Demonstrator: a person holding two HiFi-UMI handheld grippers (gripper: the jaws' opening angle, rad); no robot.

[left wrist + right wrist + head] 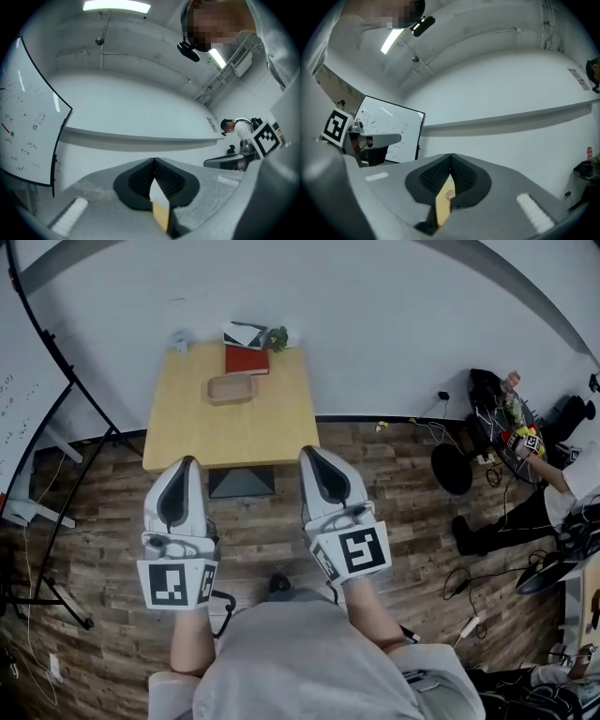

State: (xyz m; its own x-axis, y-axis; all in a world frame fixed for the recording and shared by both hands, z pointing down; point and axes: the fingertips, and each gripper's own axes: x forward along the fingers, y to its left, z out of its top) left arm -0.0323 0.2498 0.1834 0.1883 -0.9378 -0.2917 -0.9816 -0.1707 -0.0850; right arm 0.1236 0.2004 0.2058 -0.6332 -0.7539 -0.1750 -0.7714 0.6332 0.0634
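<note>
My left gripper (187, 463) and right gripper (308, 452) hover side by side over the wood floor, tips at the near edge of a small wooden table (187, 432). Both are shut with nothing between the jaws. The table carries a shallow wooden tray (232, 388), a red book (247, 360), a small plant (277, 337) and a black-and-white booklet (244, 333). In the left gripper view the left gripper (153, 161) has its jaws meeting, with a sliver of table (161, 214) below. The right gripper view shows the right gripper (451, 156) likewise, above the table (442, 208) and tray (450, 193).
The table stands against a white wall (375, 315). A whiteboard (23, 126) on a black stand (37, 549) is at the left. At the right a seated person (553, 488), a cluttered round black table (506, 418), a black stool (452, 469) and floor cables (469, 577).
</note>
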